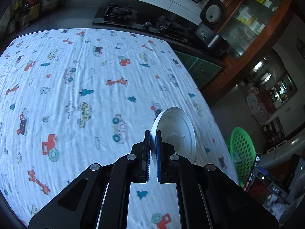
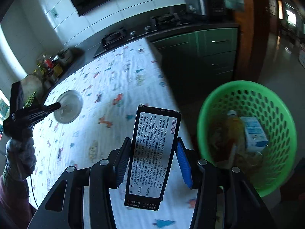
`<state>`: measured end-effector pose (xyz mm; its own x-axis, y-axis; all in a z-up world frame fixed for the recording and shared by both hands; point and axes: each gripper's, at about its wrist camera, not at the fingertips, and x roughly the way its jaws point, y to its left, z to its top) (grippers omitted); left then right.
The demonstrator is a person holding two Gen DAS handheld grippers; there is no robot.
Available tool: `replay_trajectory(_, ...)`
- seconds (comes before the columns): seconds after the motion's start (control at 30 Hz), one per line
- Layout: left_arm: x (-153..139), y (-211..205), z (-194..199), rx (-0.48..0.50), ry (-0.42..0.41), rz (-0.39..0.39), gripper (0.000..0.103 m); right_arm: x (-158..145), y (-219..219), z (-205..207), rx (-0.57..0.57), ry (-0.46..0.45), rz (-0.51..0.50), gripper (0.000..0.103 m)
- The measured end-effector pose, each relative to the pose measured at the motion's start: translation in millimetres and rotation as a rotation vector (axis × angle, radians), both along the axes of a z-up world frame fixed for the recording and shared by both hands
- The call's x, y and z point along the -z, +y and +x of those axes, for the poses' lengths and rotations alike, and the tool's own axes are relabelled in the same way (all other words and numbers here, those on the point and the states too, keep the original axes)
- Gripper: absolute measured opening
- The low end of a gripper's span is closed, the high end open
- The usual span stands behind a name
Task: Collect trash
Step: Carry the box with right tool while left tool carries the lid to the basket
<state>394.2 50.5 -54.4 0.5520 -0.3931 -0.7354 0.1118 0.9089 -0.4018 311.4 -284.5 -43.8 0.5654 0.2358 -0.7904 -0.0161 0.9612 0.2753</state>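
My left gripper [image 1: 152, 133] is shut on the rim of a white plastic lid [image 1: 176, 133] and holds it on edge above the patterned tablecloth [image 1: 76, 76]. The right wrist view shows that gripper [image 2: 57, 106] and the lid [image 2: 69, 106] at the left. My right gripper [image 2: 152, 145] holds a black box with a white printed label [image 2: 152, 158] between its fingers, above the table's right edge. The green perforated basket [image 2: 247, 133] stands just right of it, below table level, with a yellow bottle [image 2: 235, 126] and a blue-white carton [image 2: 255, 133] inside. The basket also shows in the left wrist view [image 1: 241, 152].
A gas hob [image 1: 118, 13] and a rice cooker [image 1: 211, 24] stand on the dark counter behind the table. Green cabinets [image 2: 209, 57] lie beyond the table's right edge. Bottles and jars [image 2: 49, 66] stand at the counter's far left. A gloved hand [image 2: 19, 156] holds the left gripper.
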Motion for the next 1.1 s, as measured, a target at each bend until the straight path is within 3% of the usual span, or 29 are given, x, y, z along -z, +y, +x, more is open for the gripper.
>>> replay_trajectory(0.33, -24, -70, -21, 0.138, -0.057, -0.005, 0.004, -4, -111, -18, 0.225, -0.024, -0.088, 0.046)
replay_trajectory(0.5, -30, -109, -30, 0.212, -0.073, -0.014, 0.004, 12, -152, -24, 0.308, -0.011, -0.129, 0.046)
replay_trajectory(0.63, -34, -140, -35, 0.258, -0.082, -0.007, 0.004, 29, -178, -22, 0.365, 0.002, -0.094, 0.046)
replay_trajectory(0.9, -35, -198, -48, 0.348, -0.085, 0.002, 0.004, 49, -198, -17, 0.404, 0.014, -0.063, 0.052)
replay_trajectory(1.1, -30, -240, -55, 0.414, -0.072, 0.01, 0.004, 46, -200, -29, 0.396, 0.007, -0.053, 0.055)
